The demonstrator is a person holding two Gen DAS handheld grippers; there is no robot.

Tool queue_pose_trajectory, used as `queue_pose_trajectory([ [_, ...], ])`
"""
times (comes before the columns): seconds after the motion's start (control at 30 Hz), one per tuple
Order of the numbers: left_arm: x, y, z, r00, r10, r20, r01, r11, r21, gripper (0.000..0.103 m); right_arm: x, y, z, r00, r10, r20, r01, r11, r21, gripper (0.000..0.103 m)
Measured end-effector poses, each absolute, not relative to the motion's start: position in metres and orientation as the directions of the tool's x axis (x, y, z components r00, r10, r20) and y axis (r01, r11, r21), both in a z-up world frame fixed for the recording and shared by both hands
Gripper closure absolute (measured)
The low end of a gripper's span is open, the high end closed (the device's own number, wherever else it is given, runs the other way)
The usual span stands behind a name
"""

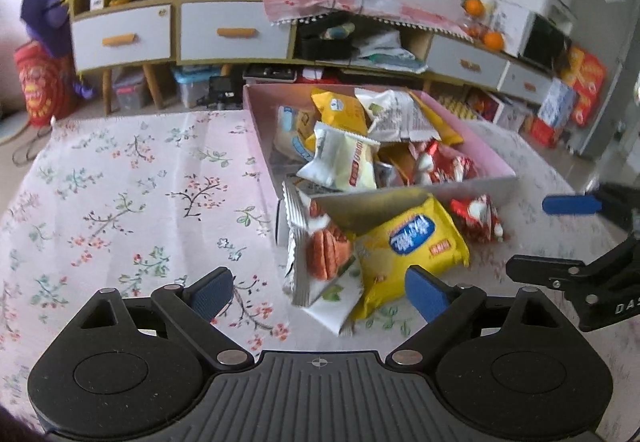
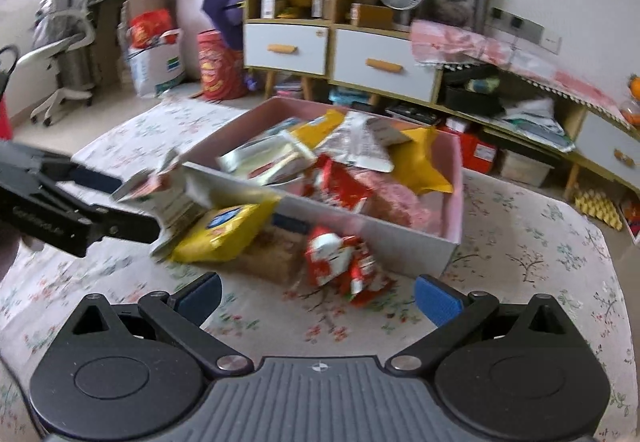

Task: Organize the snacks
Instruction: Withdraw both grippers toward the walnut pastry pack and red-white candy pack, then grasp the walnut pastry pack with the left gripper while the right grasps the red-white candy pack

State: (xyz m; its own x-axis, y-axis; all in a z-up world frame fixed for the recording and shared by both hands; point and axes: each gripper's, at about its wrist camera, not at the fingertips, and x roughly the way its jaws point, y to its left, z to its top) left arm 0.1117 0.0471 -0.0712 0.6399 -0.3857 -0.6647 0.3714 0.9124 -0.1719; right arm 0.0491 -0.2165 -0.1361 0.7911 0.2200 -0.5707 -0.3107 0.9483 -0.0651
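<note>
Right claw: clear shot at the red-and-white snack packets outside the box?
Probably yes: the right claw is open, and the red-and-white snack packets lie on the floral tablecloth just ahead, nothing between.

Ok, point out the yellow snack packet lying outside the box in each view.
Left wrist: the yellow snack packet lies centre-right, just beyond the open left tongs, against the box's near wall.
Right wrist: it lies left of centre, at the box's near-left corner.
Shared landmark: the pink box behind it.

Left gripper [image 1: 318, 292] jaws spread wide, empty; right gripper [image 2: 318, 294] jaws likewise wide, empty.
</note>
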Motion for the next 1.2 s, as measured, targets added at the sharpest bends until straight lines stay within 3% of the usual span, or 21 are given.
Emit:
queue_pose_trajectory([
  [0.1, 0.118, 0.048, -0.072, 0.641, -0.401, -0.655, 0.352, 0.911, -0.214, 0.016, 0.059, -0.222, -0.137, 0.794, 0.210, -0.571, -0.282, 0.959, -0.039, 0.020],
  [0.27, 0.125, 0.044, -0.074, 0.631, -0.402, -0.663, 0.342, 0.912, -0.227, 0.047, 0.074, -0.226, -0.141, 0.783, 0.202, -0.589, -0.251, 0.968, -0.001, 0.028],
  [0.33, 0.127, 0.044, -0.075, 0.626, -0.405, -0.666, 0.339, 0.911, -0.235, 0.054, 0.079, -0.227, -0.143, 0.775, 0.207, -0.597, -0.250, 0.968, 0.011, 0.033],
  [0.47, 0.129, 0.043, -0.076, 0.621, -0.400, -0.674, 0.334, 0.913, -0.234, 0.061, 0.086, -0.228, -0.146, 0.763, 0.214, -0.610, -0.254, 0.967, 0.022, 0.039],
  [1.2, 0.129, 0.034, -0.076, 0.620, -0.364, -0.695, 0.347, 0.922, -0.173, 0.064, 0.100, -0.232, -0.152, 0.730, 0.225, -0.645, -0.264, 0.964, 0.038, 0.059],
])
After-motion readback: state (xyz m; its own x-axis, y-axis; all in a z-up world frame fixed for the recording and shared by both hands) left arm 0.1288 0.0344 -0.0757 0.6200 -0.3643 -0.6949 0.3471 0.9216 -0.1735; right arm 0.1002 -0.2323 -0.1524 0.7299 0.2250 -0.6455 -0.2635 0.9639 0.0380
